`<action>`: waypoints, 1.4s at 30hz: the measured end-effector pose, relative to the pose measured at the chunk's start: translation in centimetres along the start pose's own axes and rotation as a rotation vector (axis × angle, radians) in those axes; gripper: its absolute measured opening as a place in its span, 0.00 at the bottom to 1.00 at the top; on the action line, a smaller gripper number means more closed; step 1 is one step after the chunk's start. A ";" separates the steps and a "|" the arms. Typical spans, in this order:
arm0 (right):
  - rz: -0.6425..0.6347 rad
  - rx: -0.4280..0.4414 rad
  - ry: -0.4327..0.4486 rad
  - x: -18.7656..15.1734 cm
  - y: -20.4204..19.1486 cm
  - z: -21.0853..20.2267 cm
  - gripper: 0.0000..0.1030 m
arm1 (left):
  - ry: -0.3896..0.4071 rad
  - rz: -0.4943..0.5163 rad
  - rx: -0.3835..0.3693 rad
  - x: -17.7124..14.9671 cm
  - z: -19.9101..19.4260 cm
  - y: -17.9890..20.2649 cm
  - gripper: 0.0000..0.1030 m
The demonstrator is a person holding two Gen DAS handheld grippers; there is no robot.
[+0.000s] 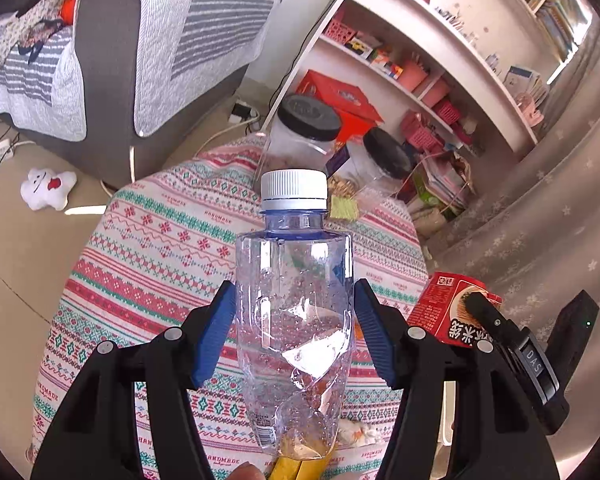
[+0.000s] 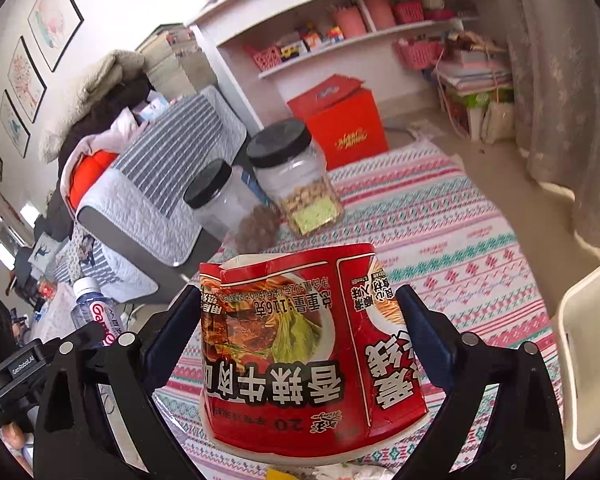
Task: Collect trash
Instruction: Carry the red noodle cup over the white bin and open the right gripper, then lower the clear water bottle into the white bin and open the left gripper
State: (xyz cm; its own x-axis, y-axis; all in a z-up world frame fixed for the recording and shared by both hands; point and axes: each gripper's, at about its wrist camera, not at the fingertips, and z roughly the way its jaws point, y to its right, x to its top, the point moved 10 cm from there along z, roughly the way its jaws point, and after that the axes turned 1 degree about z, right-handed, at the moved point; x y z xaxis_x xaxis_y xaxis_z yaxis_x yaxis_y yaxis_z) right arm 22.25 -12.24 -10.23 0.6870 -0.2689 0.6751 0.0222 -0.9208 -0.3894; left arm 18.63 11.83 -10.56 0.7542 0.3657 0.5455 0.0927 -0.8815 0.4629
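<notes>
Your left gripper (image 1: 294,332) is clenched on the crumpled plastic bottle (image 1: 294,320), long axis upright, cap pointing far. Your right gripper (image 2: 300,340) grasps the red noodle cup (image 2: 300,344), upside down. Both hang over the patterned tablecloth (image 1: 160,240); no bin shows.

In the left wrist view, the bottle (image 1: 294,304) fills the centre, two jars (image 1: 304,136) behind it, noodle cup (image 1: 444,308) lower right, sofa (image 1: 112,60) upper left.

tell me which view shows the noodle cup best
The right wrist view: the red noodle cup fills the centre, upside down, clamped by the right gripper, label readable. The left wrist view shows only a corner of it beside the left gripper's bottle.
</notes>
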 end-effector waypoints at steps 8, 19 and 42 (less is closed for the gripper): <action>-0.071 -0.155 0.258 3.8 2.6 -6.7 0.89 | 0.146 0.062 -0.006 0.9 -2.0 3.8 0.58; 0.028 -0.517 0.480 5.9 14.6 -14.7 0.90 | 0.169 0.094 -0.062 -0.5 -1.2 8.7 0.58; 0.242 -0.805 0.508 4.2 28.3 -25.9 0.93 | 0.134 0.293 -0.243 -8.2 1.6 28.2 0.58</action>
State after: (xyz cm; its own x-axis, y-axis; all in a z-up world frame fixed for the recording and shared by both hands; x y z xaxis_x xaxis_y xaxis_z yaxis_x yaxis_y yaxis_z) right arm 6.97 -46.71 -2.21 0.2096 -0.3912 0.8961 -0.7093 -0.6917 -0.1361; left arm 16.08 -16.49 -3.08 0.6327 0.1595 0.7578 -0.2822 -0.8638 0.4175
